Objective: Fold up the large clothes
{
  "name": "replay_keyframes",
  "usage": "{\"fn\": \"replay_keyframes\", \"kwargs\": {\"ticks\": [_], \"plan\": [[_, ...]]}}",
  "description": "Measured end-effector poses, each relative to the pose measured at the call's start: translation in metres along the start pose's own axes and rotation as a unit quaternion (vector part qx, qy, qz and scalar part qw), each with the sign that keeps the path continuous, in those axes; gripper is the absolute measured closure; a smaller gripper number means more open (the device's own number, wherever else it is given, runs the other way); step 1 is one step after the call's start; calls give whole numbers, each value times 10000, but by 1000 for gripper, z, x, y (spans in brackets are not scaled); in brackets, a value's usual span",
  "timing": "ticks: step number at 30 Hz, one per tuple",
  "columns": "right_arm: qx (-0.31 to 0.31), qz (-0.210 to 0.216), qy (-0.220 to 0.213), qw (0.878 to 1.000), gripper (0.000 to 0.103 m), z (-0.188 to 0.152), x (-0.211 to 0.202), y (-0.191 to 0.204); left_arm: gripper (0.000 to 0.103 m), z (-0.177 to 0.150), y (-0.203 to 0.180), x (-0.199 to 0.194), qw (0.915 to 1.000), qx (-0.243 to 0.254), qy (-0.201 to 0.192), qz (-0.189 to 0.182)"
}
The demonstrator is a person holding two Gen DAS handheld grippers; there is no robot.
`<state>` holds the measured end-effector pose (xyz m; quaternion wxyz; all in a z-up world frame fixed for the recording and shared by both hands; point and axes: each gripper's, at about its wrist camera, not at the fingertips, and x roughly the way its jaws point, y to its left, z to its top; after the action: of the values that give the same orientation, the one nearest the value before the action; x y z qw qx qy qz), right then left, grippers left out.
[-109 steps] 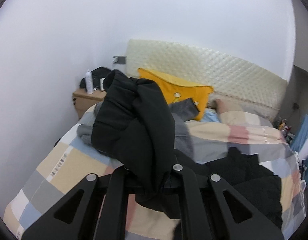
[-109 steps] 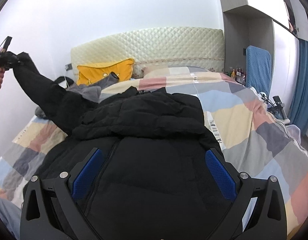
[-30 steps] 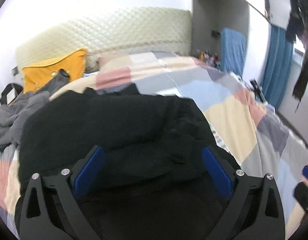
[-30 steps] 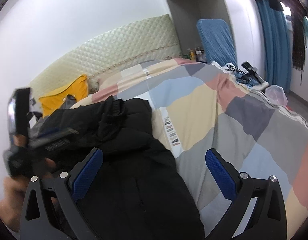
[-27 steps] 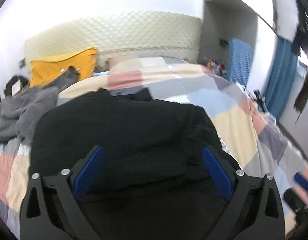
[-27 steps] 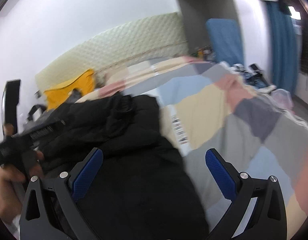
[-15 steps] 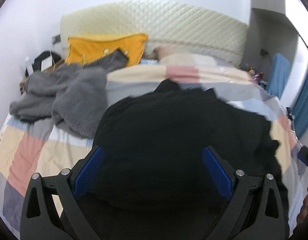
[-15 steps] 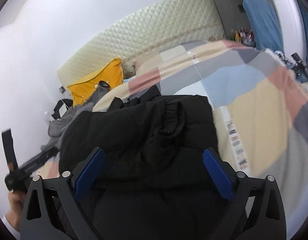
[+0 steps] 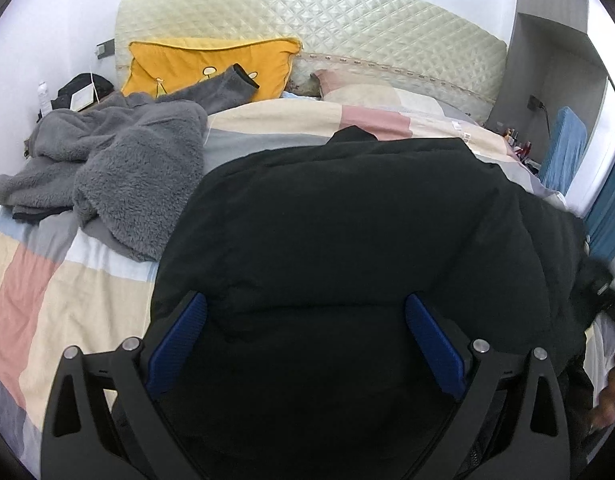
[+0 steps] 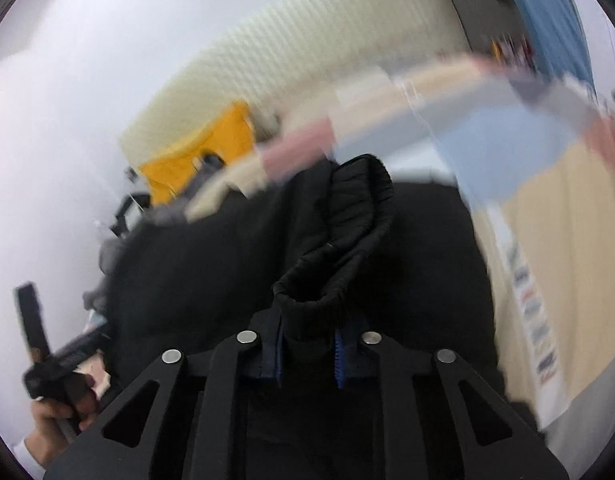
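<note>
A bedroom with white walls: a wide bed under a patchwork duvet (image 9: 59, 280) of cream, pink, grey and pale blue blocks, backed by a quilted cream headboard (image 9: 347, 28). A yellow cushion (image 9: 187, 66) leans against the headboard on the left, and a grey fleece garment (image 9: 119, 160) lies crumpled in front of it, one sleeve reaching up onto the cushion. A blue chair back (image 9: 563, 148) stands beside the far right edge of the bed.

The black padded jacket (image 9: 347, 232) lies spread on the duvet, taking up the middle of the bed. In the left wrist view its long axis runs from the near edge toward the headboard, with a dark bump of fabric at the far end pointing at the pillows; the fleece touches its left edge.

The left gripper (image 9: 305, 344) hovers over the near part of the jacket with its blue pads set wide apart, nothing between them.

The right gripper (image 10: 307, 354) is clamped on a ribbed cuff (image 10: 339, 240) of the jacket's sleeve, the blue pads pressed to either side of the fabric. The cuff stands up out of the fingers, its opening curling toward the headboard (this view is heavily blurred). At the lower left of that view the person's hand (image 10: 63, 408) holds the other tool's handle.
</note>
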<state>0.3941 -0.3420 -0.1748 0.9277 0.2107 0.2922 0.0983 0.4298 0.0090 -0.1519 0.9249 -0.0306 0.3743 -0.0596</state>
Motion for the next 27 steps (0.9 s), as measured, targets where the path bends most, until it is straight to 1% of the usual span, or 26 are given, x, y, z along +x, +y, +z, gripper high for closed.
{"fn": "replay_keyframes", "kwargs": {"ticks": [2,3,4,5,6,8,10,12,14,15,16,17,18,19,20,21,22,24,27], "plan": [[-188,-36,-260,9995,90,9,-20,9,3,0,0,-2,10000,70,0,5],[-365,-181,-300,9987,91,13,-30,13,3,-1,0,-2,10000,94,-15,-6],[-481,-302,-275,9980,92,15,-31,14,3,-4,-2,-2,9999,119,-41,-2],[-611,-471,-212,9968,92,15,-30,13,3,-5,-4,-1,9999,162,-23,5],[-602,-645,-26,9961,92,11,-25,4,3,-6,-6,0,9998,200,-15,11],[-359,-836,370,9952,92,-2,-7,-16,3,-8,-11,-1,9997,235,-26,-19],[-415,-1048,620,9917,92,-14,6,-28,3,-11,-15,-1,9997,216,-24,-72],[-739,-1305,771,9857,90,-30,22,-32,3,-13,-20,0,9998,211,1,-70],[-961,-1409,824,9819,89,-35,27,-30,3,-14,-22,-1,9998,140,52,-105],[-970,-1423,799,9818,89,-36,25,-30,3,-14,-23,-2,9998,131,81,-125],[-959,-1434,796,9818,85,-35,22,-30,3,-11,-24,-5,9997,164,90,-143],[-936,-1471,821,9813,75,-34,16,-29,3,-10,-25,-9,9997,203,54,-154],[-890,-1538,858,9803,69,-31,8,-28,3,-8,-26,-13,9995,253,-11,-164],[-847,-1574,847,9802,51,-28,3,-29,3,-4,-26,-21,9992,311,-140,-184],[-805,-1654,717,9803,31,-26,-10,-26,3,-1,-25,-26,9989,337,-232,-211],[-819,-1737,453,9804,24,-20,-24,-21,3,1,-24,-28,9987,353,-280,-220],[-860,-1699,195,9815,22,-14,-37,-15,3,4,-24,-30,9985,379,-328,-200],[-921,-1545,-9,9837,22,-4,-45,-3,3,12,-24,-28,9984,453,-324,-45],[-1038,-1310,-149,9858,22,5,-36,18,3,20,-23,-17,9988,415,-216,126]]}}
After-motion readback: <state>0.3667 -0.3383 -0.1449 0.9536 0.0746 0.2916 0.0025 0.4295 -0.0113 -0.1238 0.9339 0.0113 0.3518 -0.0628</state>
